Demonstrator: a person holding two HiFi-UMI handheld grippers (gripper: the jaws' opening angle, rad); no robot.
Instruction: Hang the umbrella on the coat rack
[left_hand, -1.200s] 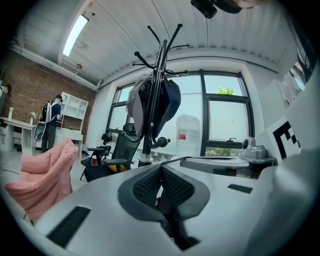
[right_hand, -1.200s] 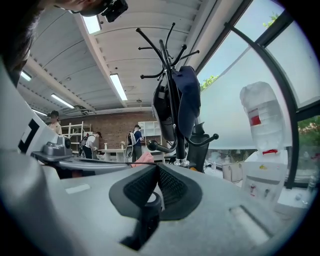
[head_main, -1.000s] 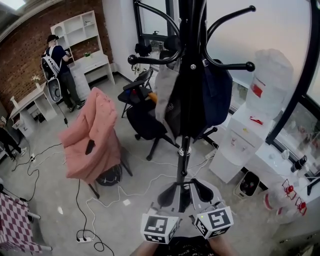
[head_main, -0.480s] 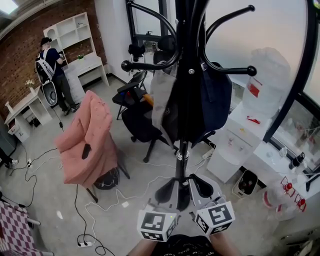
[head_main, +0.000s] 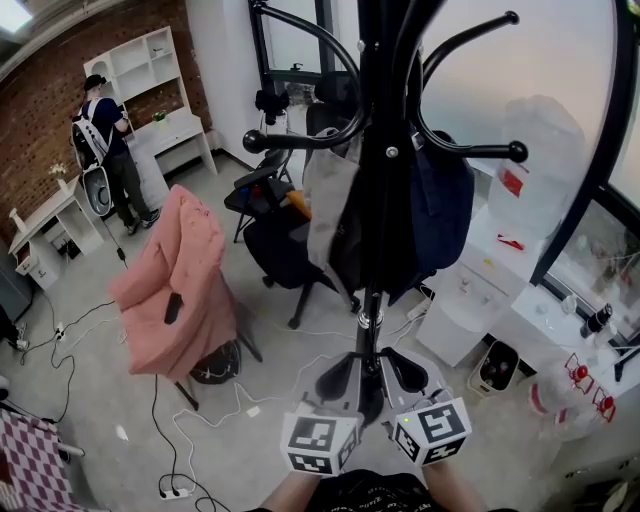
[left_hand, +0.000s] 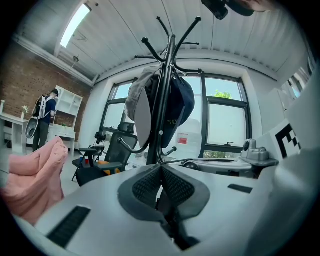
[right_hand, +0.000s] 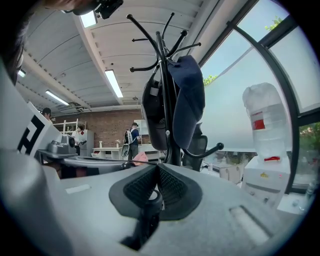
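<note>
Left gripper (left_hand: 160, 170) and right gripper (right_hand: 156, 170) both closed on nothing, side by side, facing the pole of the coat rack (head_main: 385, 120); umbrella not surely made out, perhaps the navy bundle (head_main: 445, 200) hanging on the rack's right side; likely hazard: bumping the low hook (head_main: 300, 140) and shaking hung things loose; tight between office chair (head_main: 280, 245) and water dispenser (head_main: 470, 290); freer floor (head_main: 120, 380) leftward.

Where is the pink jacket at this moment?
In the head view, the pink jacket is draped at left centre, left of the coat rack and right next to the black office chair.
</note>
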